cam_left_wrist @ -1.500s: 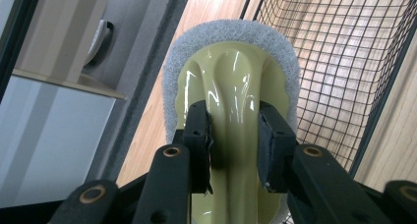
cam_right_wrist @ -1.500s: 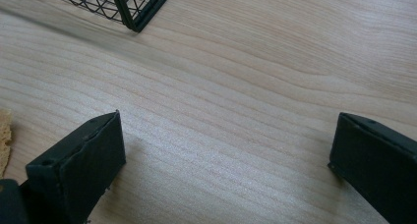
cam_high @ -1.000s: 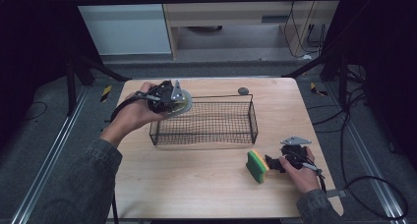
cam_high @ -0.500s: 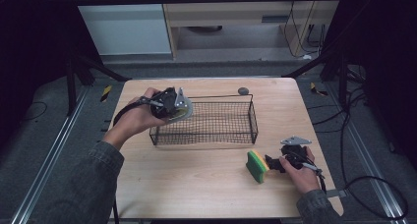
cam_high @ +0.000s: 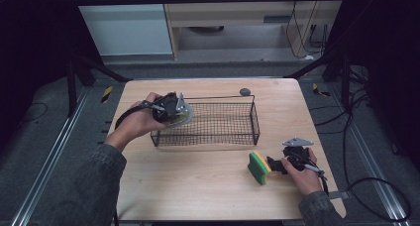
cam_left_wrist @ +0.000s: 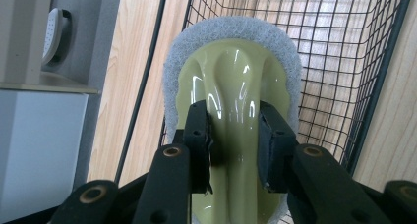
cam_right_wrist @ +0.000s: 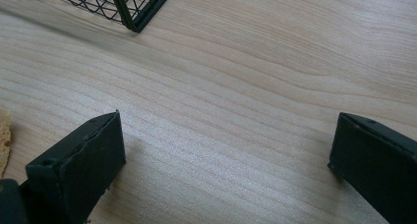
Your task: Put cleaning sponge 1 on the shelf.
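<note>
- The scrubber (cam_left_wrist: 231,81) you hold is an oval pad: a glossy yellow-green plastic top with a raised central ridge, edged all round by grey scouring felt.
- Its long axis runs along your left gripper's (cam_left_wrist: 235,138) jaws; the rounded end points away from the gripper, toward the wire basket (cam_left_wrist: 339,62).
- Your left gripper is clamped on the ridge, one black pad (cam_left_wrist: 200,135) pressed to each side, so the scrubber sits squarely between the jaws and sticks out past their tips.
- In the high view the scrubber (cam_high: 184,115) hangs at the basket's (cam_high: 255,118) left end, right at its rim, in your left gripper (cam_high: 171,110). Whether it touches the wire, you cannot tell.
- The face of the scrubber is tilted there, its felt edge turned toward the basket's inside.
- The basket is black mesh, long side running left to right across the middle of the wooden table (cam_high: 198,186).
- Your left hand (cam_high: 136,122) reaches in from the left side, with its cable looping beside the wrist.
- Your right gripper (cam_high: 275,163) rests low on the table near the front right, well apart from the basket.
- Its jaws stand wide apart with nothing between them but bare wood (cam_right_wrist: 231,135); a corner of the basket (cam_right_wrist: 133,13) shows farther off.
- A green and yellow sponge (cam_high: 258,167) stands on its edge just beside the right gripper's jaw tips, on their left.
- A small dark round thing (cam_high: 244,91) lies on the table behind the basket, too small to identify.
</note>
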Motion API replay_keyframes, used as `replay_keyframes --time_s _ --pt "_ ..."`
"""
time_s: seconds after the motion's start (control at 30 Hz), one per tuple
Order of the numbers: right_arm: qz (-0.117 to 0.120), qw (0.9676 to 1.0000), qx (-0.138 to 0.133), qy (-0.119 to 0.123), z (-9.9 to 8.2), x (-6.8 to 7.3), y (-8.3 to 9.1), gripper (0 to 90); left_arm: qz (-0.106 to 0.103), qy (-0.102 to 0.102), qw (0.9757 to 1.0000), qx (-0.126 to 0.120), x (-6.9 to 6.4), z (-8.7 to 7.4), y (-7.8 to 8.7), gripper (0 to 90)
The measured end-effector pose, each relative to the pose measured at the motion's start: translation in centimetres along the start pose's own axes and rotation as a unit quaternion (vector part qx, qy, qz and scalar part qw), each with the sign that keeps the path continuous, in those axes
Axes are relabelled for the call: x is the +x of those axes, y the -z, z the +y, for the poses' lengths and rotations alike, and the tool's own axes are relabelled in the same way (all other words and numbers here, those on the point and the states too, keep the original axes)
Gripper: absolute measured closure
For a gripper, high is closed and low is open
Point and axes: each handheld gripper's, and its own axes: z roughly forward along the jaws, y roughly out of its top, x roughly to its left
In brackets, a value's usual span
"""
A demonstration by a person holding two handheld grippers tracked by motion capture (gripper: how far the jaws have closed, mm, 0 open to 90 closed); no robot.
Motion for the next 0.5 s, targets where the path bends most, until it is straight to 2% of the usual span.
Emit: replay_keyframes --time_s 0.5 --pt "0.0 1.0 0.0 0.0 0.0 0.0 0.0 0.4 -0.01 0.002 0.9999 0.009 -0.2 -0.7 -1.5 69.7"
